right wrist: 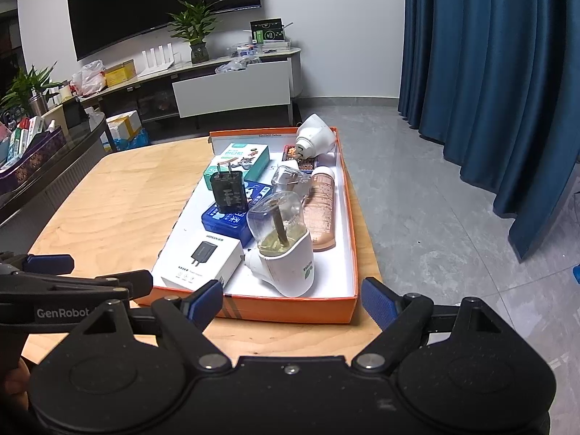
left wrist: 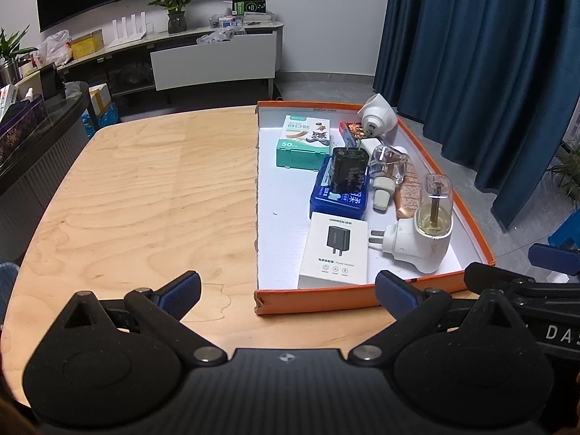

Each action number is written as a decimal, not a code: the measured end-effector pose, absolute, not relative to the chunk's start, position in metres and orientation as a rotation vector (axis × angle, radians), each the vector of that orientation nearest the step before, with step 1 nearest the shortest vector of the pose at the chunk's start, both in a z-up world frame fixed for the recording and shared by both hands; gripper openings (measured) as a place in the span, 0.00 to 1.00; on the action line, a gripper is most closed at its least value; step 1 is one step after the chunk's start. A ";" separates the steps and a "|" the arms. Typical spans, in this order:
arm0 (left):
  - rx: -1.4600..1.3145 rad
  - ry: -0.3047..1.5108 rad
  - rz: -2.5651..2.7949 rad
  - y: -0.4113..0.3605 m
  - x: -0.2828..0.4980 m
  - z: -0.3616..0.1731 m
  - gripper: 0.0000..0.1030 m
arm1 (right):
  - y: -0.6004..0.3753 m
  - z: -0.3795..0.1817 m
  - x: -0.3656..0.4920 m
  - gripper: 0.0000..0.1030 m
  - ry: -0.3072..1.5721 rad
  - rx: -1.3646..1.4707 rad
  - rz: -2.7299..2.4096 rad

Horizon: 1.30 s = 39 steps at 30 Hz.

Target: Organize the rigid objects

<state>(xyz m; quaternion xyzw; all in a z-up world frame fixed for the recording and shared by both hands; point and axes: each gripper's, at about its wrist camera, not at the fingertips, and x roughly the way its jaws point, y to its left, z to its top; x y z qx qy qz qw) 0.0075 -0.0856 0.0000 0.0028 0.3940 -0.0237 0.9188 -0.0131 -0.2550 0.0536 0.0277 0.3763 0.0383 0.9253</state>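
Plug-in mosquito repellent heater [right wrist: 286, 250], the nearest thing to my right claw, lies in the near right part of the orange box lid [right wrist: 290, 308], on the lid's white floor. In the left view its two plug pins point toward the white UGREEN charger box [left wrist: 335, 248], and its clear bottle of yellowish liquid rises up and away, so I judge its long axis to run from the white base up through the bottle, tilted rather than flat.

My right gripper [right wrist: 291, 299] hovers just short of the lid's near wall, fingers spread wide, nothing between them. My left gripper [left wrist: 288, 288] is likewise spread and empty, over the wooden table [left wrist: 137, 195] at the lid's near left corner.

To lift it well, I would come over the wall and close across the white base, not the bottle (glassy, likely slippery). Beyond it lie a peach tube [right wrist: 323, 210], a second clear bottle [right wrist: 288, 179], a black charger [right wrist: 228, 190] on a blue case [right wrist: 226, 223], and a green plaster box [right wrist: 246, 163].
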 end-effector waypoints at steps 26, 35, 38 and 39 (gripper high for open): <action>0.019 0.813 -0.054 -0.086 0.006 0.000 1.00 | -0.253 0.051 -0.014 0.95 0.774 0.056 0.081; 0.017 0.819 -0.057 -0.086 0.006 0.000 1.00 | -0.253 0.051 -0.014 0.95 0.774 0.057 0.080; 0.017 0.820 -0.057 -0.087 0.007 0.000 1.00 | -0.253 0.051 -0.014 0.95 0.775 0.056 0.081; 0.017 0.821 -0.057 -0.087 0.006 -0.001 1.00 | -0.254 0.051 -0.014 0.95 0.774 0.056 0.081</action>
